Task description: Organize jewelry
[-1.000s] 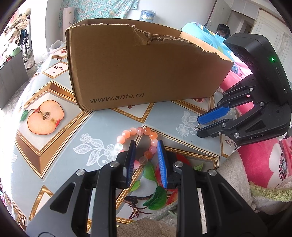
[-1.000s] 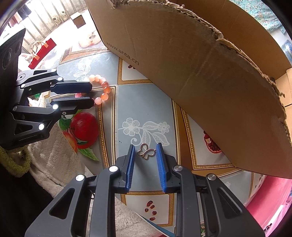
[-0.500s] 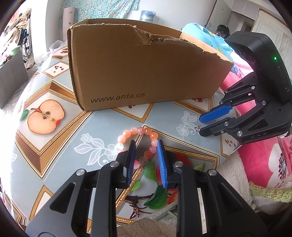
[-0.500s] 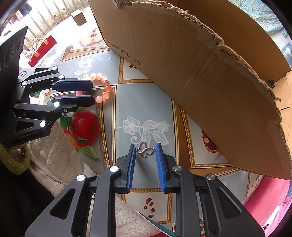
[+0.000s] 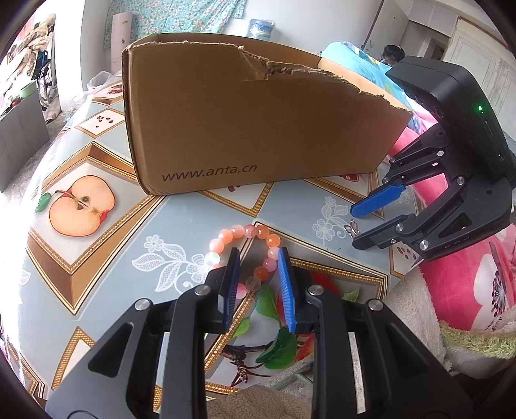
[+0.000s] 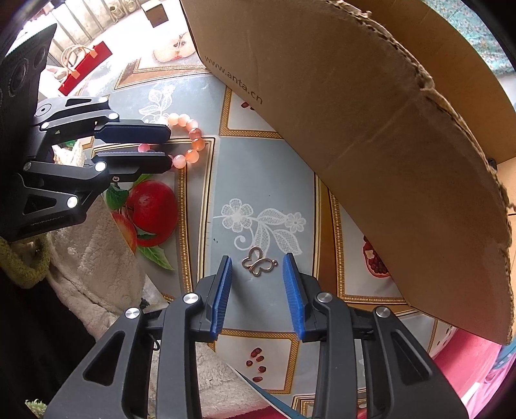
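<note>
Between the parted jaws of the right gripper (image 6: pixel 256 277): butterfly charm (image 6: pixel 259 265), flat on table (image 6: pixel 264 180), framed for pinching; left gripper (image 5: pixel 256 283), jaws apart, straddles bead bracelet (image 5: pixel 254 254) likewise.

Ahead of my tool the table (image 5: pixel 106 258) wears a glossy cloth printed with halved apples, white lace flowers and gold-edged diamonds on grey-blue. Beyond it, a white wall (image 5: pixel 93 19) carries a teal floral curtain (image 5: pixel 180 14), and a blue-capped water jug (image 5: pixel 261 28) stands in front of it. To my far right are cream panelled wardrobe doors (image 5: pixel 474 54) and a bed with a turquoise cover (image 5: pixel 361 61). Off to the left a wheelchair (image 5: pixel 45 80) sits among piled clothes. Strong daylight washes out the table's left edge. Nearest me on the right lie a pink flowered blanket (image 5: pixel 477 283) and a cream fleece (image 5: pixel 409 309).
</note>
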A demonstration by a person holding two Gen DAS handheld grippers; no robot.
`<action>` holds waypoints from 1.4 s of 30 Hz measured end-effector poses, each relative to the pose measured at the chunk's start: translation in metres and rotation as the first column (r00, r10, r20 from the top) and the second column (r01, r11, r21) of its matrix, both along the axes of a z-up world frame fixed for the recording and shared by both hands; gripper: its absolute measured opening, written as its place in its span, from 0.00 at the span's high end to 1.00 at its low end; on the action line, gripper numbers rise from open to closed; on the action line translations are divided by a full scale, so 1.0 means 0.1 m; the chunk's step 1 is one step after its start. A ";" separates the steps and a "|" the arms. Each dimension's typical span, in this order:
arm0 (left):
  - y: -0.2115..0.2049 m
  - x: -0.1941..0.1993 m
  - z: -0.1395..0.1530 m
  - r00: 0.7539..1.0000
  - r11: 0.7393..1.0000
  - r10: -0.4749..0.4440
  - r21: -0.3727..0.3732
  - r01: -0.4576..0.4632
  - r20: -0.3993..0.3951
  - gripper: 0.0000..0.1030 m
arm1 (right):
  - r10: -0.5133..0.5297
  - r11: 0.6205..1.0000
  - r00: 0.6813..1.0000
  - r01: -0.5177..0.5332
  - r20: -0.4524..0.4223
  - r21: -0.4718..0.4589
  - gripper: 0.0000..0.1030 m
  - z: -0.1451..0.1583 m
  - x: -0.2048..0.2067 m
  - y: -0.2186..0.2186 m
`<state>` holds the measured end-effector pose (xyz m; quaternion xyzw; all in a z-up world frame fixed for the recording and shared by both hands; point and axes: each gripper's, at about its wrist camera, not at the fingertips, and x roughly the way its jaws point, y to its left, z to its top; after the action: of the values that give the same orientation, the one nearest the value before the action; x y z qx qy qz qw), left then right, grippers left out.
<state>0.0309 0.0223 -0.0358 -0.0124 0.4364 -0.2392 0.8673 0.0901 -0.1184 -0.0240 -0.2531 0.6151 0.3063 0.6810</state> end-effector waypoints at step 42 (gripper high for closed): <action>0.01 0.01 -0.01 1.000 1.000 0.002 -0.007 -0.002 0.002 0.78 | -0.061 0.998 0.998 0.061 -0.007 0.003 0.72 0.07 0.14 -0.03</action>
<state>0.0317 0.0236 -0.0372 -0.0154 0.4349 -0.2399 0.8678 0.1042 -0.1210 -0.0171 -0.2320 0.6243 0.2876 0.6883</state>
